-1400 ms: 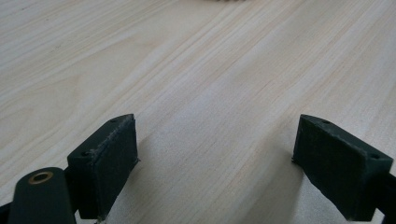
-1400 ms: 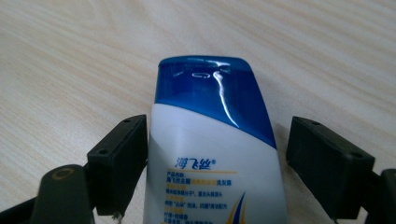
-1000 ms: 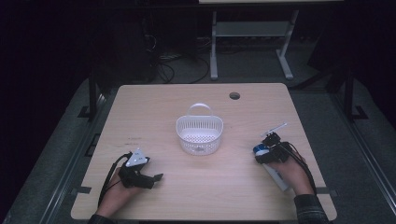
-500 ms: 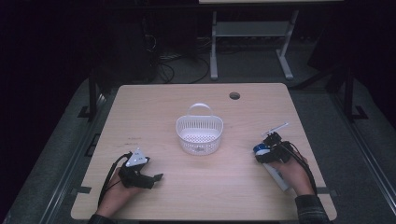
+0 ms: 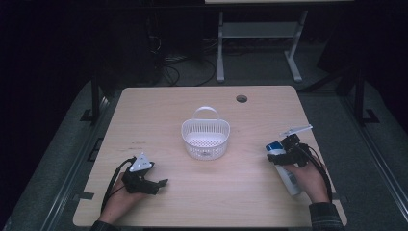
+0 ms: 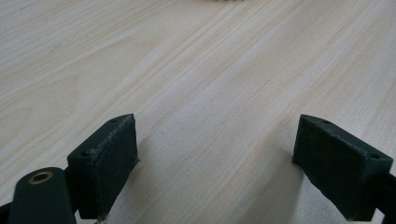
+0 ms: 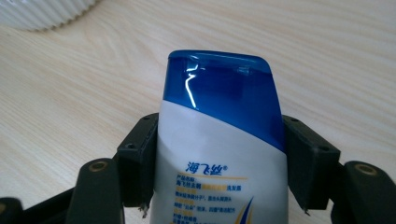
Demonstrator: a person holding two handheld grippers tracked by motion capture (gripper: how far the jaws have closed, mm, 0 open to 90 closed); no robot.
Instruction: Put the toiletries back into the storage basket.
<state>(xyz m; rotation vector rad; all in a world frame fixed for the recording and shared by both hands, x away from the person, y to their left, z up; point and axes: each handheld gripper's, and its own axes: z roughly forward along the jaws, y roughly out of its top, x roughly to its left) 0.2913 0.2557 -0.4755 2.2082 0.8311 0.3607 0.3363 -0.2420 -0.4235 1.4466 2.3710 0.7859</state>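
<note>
1. The right gripper (image 7: 219, 186) is clamped on a white bottle (image 7: 219, 158) with a blue cap, its pads pressing the body just below the cap, likely so the cap end leads.
2. In the high view that bottle (image 5: 284, 168) sits at the table's right side, cap aimed toward the middle, its tail running back along the hand.
3. The left gripper (image 5: 144, 180) rests low near the front left edge, jaws wide with bare wood between them, apparently idle.
4. A white slatted basket (image 5: 206, 139) stands upright at the centre, handle raised and nothing in it, a likely home for the bottle.
5. The table (image 5: 159, 106) is pale wood with a cable hole (image 5: 241, 98) near its far edge.
6. Beyond lie dark floor, cables and a white desk frame (image 5: 221, 53).
</note>
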